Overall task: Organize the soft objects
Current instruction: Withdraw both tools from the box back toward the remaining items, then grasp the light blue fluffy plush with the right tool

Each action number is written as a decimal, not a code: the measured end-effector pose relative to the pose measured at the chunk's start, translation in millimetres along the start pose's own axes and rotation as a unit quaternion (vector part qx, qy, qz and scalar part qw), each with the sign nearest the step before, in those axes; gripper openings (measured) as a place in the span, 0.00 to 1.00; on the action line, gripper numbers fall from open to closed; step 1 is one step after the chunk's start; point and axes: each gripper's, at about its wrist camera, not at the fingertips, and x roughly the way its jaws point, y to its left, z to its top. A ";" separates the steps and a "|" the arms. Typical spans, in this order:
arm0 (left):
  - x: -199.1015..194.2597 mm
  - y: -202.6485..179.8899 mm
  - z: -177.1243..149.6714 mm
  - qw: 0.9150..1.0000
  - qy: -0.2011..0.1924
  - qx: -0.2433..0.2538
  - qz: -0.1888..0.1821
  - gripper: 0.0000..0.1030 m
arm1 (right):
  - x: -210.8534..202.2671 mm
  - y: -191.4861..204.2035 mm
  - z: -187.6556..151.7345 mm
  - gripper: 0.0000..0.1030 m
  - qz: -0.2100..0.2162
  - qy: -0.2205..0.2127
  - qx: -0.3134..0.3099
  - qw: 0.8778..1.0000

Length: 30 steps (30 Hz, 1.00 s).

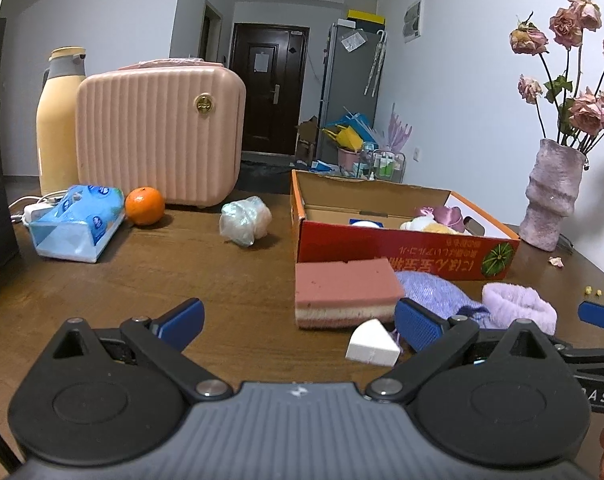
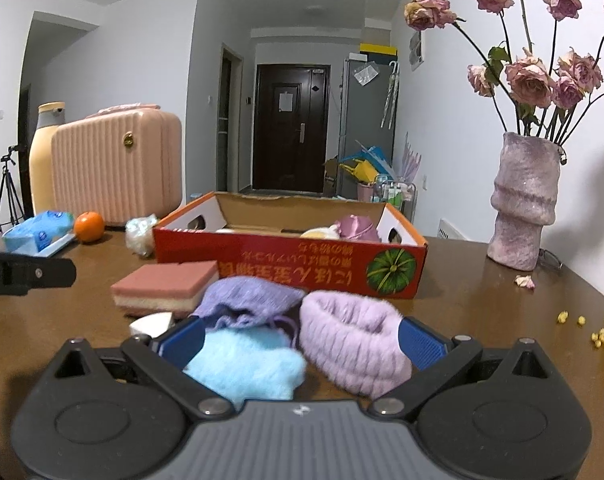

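Note:
An orange cardboard box [image 1: 385,240] [image 2: 262,258] stands on the brown table and holds a pink satin item [image 1: 445,214] and pale plush pieces. In front of it lie a pink layered sponge [image 1: 345,294] [image 2: 166,286], a white wedge sponge [image 1: 371,344], a purple knit pouch [image 2: 250,300], a lilac fluffy band [image 2: 353,338] [image 1: 517,308] and a light blue fluffy piece [image 2: 246,364]. My left gripper [image 1: 300,326] is open, just short of the pink sponge and the wedge. My right gripper [image 2: 302,342] is open, with the blue piece and the lilac band between its fingers.
A pink ribbed case [image 1: 158,132], a cream flask [image 1: 58,120], a blue tissue pack [image 1: 78,222], an orange [image 1: 144,206] and a bagged bundle [image 1: 246,220] sit at the back left. A vase of dried roses [image 2: 521,200] stands right, with yellow crumbs [image 2: 601,338] nearby.

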 end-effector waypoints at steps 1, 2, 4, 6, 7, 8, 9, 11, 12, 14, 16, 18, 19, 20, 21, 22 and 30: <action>-2.5 1.9 -0.5 1.000 0.002 -0.001 -0.001 1.00 | -1.2 2.5 -1.5 1.00 0.000 0.002 0.000 1.000; -4.6 4.3 -1.7 1.000 0.004 -0.001 -0.004 1.00 | -2.3 4.1 -2.5 1.00 0.001 0.004 0.001 1.000; -7.1 8.1 -3.2 1.000 0.009 -0.002 -0.004 1.00 | -3.1 6.9 -4.4 1.00 0.001 0.009 0.003 1.000; -10.0 12.7 -5.3 1.000 0.012 -0.001 -0.005 1.00 | -2.3 8.5 -6.0 1.00 0.001 0.014 0.005 1.000; -10.7 14.8 -5.6 1.000 0.013 -0.001 -0.006 1.00 | -1.0 9.5 -7.0 1.00 0.001 0.018 0.006 1.000; -10.7 16.6 -5.6 1.000 0.014 -0.002 -0.006 1.00 | 0.4 10.9 -7.8 1.00 0.001 0.022 0.006 1.000; -11.0 18.8 -5.5 1.000 0.014 -0.003 -0.008 1.00 | 2.3 12.2 -8.4 1.00 0.002 0.026 0.006 1.000; -10.3 22.9 -4.6 1.000 0.016 -0.007 -0.009 1.00 | 8.1 15.2 -9.3 1.00 0.004 0.036 0.007 0.999; -9.5 25.1 -4.0 1.000 0.018 -0.010 -0.010 1.00 | 11.0 16.5 -9.5 1.00 0.006 0.042 0.009 0.999; -8.5 28.6 -3.3 1.000 0.021 -0.015 -0.013 1.00 | 18.1 18.2 -9.7 1.00 0.014 0.055 0.015 0.998; -8.2 31.2 -2.8 0.999 0.023 -0.018 -0.016 1.00 | 26.0 19.9 -9.6 1.00 0.016 0.067 0.020 0.997; -8.1 32.0 -2.7 0.999 0.023 -0.017 -0.016 1.00 | 32.9 21.4 -9.0 1.00 0.015 0.075 0.024 0.997; -7.9 33.1 -2.5 0.999 0.023 -0.016 -0.017 1.00 | 36.5 22.1 -8.2 1.00 0.015 0.078 0.027 0.996; -7.6 34.2 -2.6 0.999 0.024 -0.015 -0.017 1.00 | 39.4 22.8 -7.6 1.00 0.015 0.080 0.029 0.996; -7.1 35.7 -2.4 0.999 0.025 -0.015 -0.018 1.00 | 42.8 23.8 -6.9 1.00 0.016 0.083 0.031 0.996; -6.6 36.4 -2.4 0.999 0.025 -0.015 -0.018 1.00 | 46.8 24.5 -6.3 1.00 0.018 0.088 0.033 0.995; -0.5 47.2 -1.6 0.999 0.036 -0.026 -0.016 1.00 | 68.7 32.2 -3.1 0.90 0.024 0.112 0.036 0.993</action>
